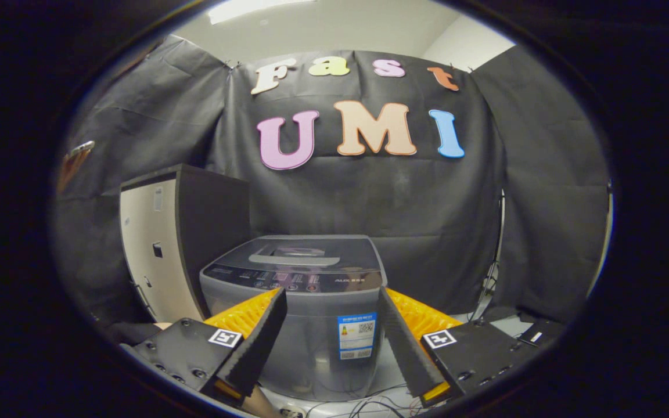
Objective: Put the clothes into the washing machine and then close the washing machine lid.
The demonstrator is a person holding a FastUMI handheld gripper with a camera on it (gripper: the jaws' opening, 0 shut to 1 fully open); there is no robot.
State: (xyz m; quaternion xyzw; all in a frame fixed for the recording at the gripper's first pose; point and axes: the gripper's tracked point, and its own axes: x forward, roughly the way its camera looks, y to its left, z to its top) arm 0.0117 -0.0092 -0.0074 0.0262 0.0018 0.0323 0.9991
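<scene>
Two of my fingers spread wide, holding nothing, frame the lid-down washing machine just ahead, against black cloth.

A short light-coloured brand mark is printed on the dark control panel of the washer, too small to be made out. A blue-and-white sticker with a square code is stuck on the washer's front; its print is illegible. Square black-and-white markers are carried on the gripper, whose fingers are spread wide apart.
</scene>
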